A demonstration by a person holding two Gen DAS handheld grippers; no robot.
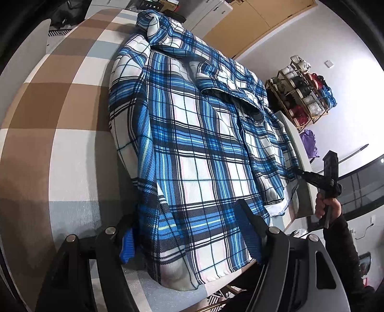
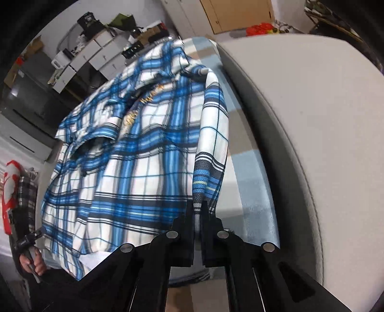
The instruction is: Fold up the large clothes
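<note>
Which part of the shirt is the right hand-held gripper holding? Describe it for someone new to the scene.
On the checked bed cover lies a blue plaid shirt. The right hand-held gripper pinches its sleeve, the one narrow strip lifted off the flat body.

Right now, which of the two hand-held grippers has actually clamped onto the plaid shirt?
The right hand-held gripper: its jaws are shut on the plaid shirt, pinching its sleeve. The left hand-held gripper stands open, straddling the hem.

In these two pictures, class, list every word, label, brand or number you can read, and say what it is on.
Nothing can be read for certain.
Gold script on the plaid shirt: too blurred to read.
Marking on the black box behind the bed: too small to read.
</note>
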